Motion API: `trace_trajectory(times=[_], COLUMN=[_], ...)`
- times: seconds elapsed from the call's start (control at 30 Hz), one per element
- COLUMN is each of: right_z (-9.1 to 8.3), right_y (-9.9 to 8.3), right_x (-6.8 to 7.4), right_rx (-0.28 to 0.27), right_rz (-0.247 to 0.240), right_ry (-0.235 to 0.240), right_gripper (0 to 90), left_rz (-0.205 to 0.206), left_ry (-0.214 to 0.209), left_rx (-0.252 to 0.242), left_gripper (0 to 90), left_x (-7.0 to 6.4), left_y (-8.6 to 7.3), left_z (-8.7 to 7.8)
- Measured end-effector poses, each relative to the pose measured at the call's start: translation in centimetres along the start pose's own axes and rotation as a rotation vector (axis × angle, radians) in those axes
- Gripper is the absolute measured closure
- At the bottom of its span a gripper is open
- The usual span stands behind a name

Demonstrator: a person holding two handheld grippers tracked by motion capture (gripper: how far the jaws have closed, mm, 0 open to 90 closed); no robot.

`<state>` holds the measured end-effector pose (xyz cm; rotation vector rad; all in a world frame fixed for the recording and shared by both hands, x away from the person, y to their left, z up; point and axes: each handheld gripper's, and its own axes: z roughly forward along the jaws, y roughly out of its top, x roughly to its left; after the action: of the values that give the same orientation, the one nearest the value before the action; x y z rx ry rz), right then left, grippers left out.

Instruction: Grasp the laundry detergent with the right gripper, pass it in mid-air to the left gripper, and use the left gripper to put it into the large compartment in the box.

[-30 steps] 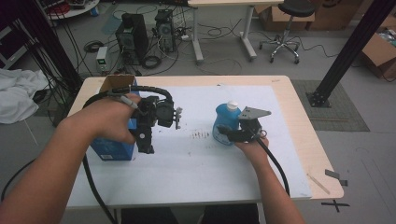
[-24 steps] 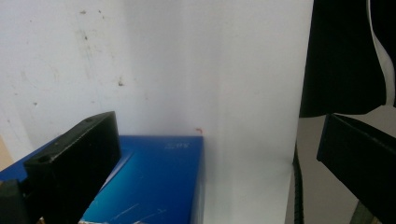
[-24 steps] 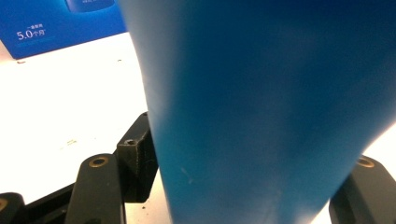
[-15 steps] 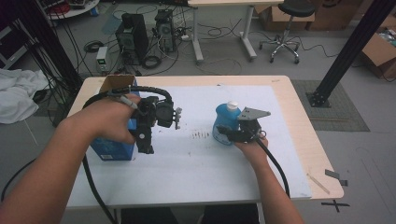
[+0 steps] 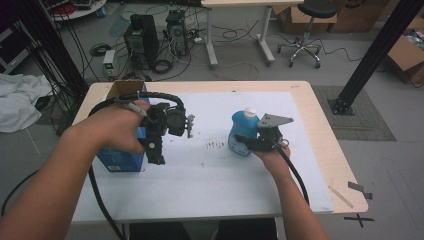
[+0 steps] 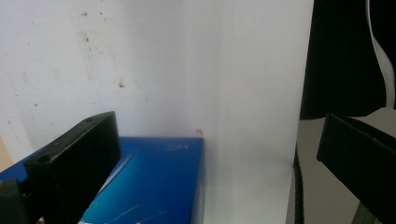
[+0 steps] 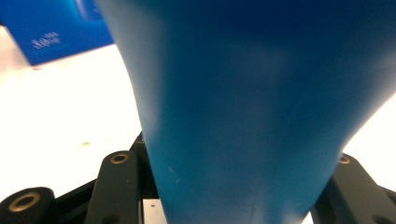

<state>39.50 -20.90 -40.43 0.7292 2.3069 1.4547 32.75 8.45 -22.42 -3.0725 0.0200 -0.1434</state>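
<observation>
Blue box: the box [image 5: 120,155] stands near the table's left edge, under your left forearm, on the white sheet [image 5: 210,175]. In the left gripper view its blue top [image 6: 154,186] lies low between the jaws, nearer the left one.
Cardboard box: an open brown carton [image 5: 125,89] sits just behind the blue box, at the far left corner of the table [image 5: 320,135].
Left gripper: your left gripper [image 5: 157,150] points down beside the blue box's right face. Its jaws stand wide apart and grasp nothing; the left jaw hangs over the box top, the right jaw is out over the table edge.
Cable: a thick black cable [image 5: 100,200] loops over your left hand and trails down off the near edge.
Marks: a patch of small dark specks [image 5: 216,145] lies on the sheet between the two grippers, in open space.
Blue bottle: the bottle [image 5: 242,134], with a white cap [image 5: 250,113], stands upright right of centre, well apart from the blue box.
Right gripper: your right gripper [image 5: 245,141] comes in from the bottle's right side, its jaws closed against the bottle's lower body, one on each flank. In the right gripper view the bottle [image 7: 243,107] sits between the jaws and blocks most of what lies beyond; the blue box [image 7: 51,32] shows at upper left.
Loose bits: a thin stick [image 5: 341,196] and a dark scrap [image 5: 359,189] lie at the table's near right corner, away from your hands.
</observation>
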Motion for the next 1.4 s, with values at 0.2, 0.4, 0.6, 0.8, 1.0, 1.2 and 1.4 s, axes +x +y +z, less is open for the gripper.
trace_trajectory(times=[0.2, 0.4, 0.6, 0.8, 1.0, 1.2, 1.4], right_z=[-1.8, -3.0, -2.6, -1.0, 0.6, 2.0, 3.4], right_y=[2.0, 3.5, 4.6, 4.9, 5.0, 5.2, 5.6], right_x=[0.7, 2.4, 5.3, 7.9, 9.7, 11.0, 12.4], right_rx=[0.002, 0.014, 0.029, 0.029, 0.026, 0.021, 0.015], right_rz=[-0.066, -0.131, -0.201, -0.248, -0.272, -0.284, -0.291], right_ry=[0.077, 0.182, 0.304, 0.391, 0.445, 0.469, 0.492], right_gripper=[47.0, 47.0, 46.8, 46.8, 46.7, 46.8, 46.7], left_rz=[0.008, 0.016, 0.034, 0.037, 0.038, 0.031, 0.043], left_ry=[0.005, 0.009, 0.007, -0.003, -0.02, -0.049, -0.065], left_rx=[0.003, 0.004, 0.003, 0.0, -0.005, 0.005, -0.009], left_gripper=[0.1, 0.1, 0.1, 0.1, 0.1, 0.1, 0.1], left_x=[-0.1, -0.2, -0.3, -0.4, -0.5, -0.5, -0.9], left_y=[0.3, 0.9, 1.9, 2.6, 3.0, 3.2, 3.7], left_z=[-0.4, -0.7, -1.0, -0.9, -0.3, 1.0, 1.9])
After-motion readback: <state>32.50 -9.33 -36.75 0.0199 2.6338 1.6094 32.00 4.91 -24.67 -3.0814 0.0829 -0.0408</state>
